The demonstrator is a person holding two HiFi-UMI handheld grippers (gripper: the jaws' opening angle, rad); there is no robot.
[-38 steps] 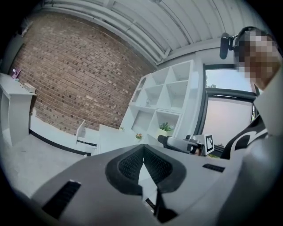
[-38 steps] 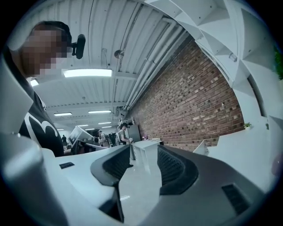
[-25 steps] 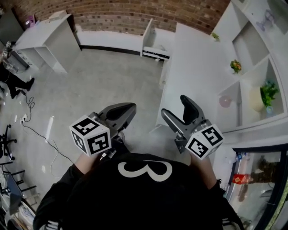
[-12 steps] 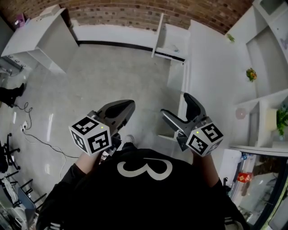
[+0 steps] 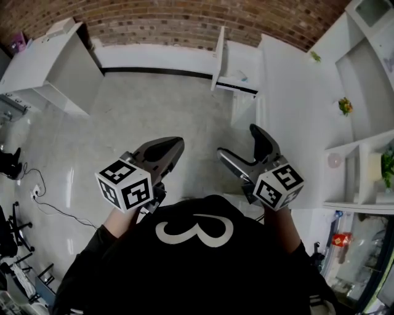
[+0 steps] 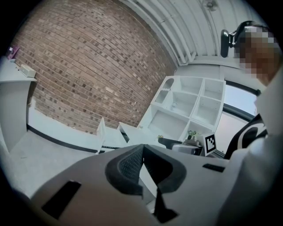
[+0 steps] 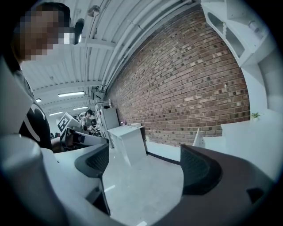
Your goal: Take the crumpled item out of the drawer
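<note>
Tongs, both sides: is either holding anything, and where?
Nothing is held. Left tongs are shut and empty; right tongs have just been opening, with nothing between them.

Head camera steeply down over left claw [image 5: 174,146] and right claw [image 5: 238,141], claw cameras level, sharing brick wall [image 5: 184,18]

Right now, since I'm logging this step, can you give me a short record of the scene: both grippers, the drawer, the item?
left gripper: shut, empty
right gripper: open, jaws have just been opening, nothing between them
drawer: pulled open, ahead near the brick wall, apart from both grippers
crumpled item: cannot be made out from here
task stage: drawer not yet reached
</note>
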